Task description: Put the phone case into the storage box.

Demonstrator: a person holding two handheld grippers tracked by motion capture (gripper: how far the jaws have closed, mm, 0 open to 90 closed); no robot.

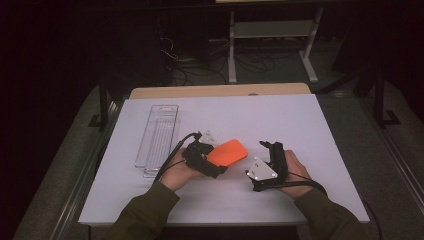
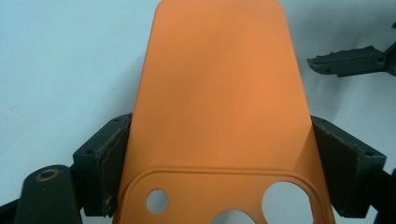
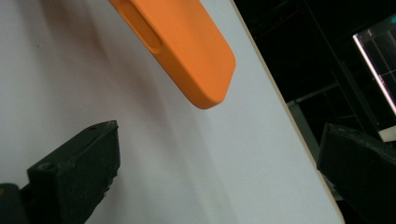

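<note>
An orange phone case (image 1: 228, 152) is held just above the white table (image 1: 310, 130), slightly left of centre. My left gripper (image 1: 214, 162) is shut on it. In the left gripper view the two pads press the case (image 2: 219, 93) on both long edges near its camera cut-outs, and my left gripper (image 2: 224, 175) carries it back side up. My right gripper (image 1: 272, 148) stands to the right of the case, apart from it. In the right gripper view the case's rounded corner (image 3: 196, 51) hangs ahead of my right gripper (image 3: 219, 172), whose jaws are wide open with nothing between them.
A long clear plastic box (image 1: 157, 137) lies on the left part of the table, also seen at the far right edge in the right gripper view (image 3: 380, 60). A small white piece (image 1: 208, 136) lies behind the left hand. Cables and a stand are on the dark floor beyond.
</note>
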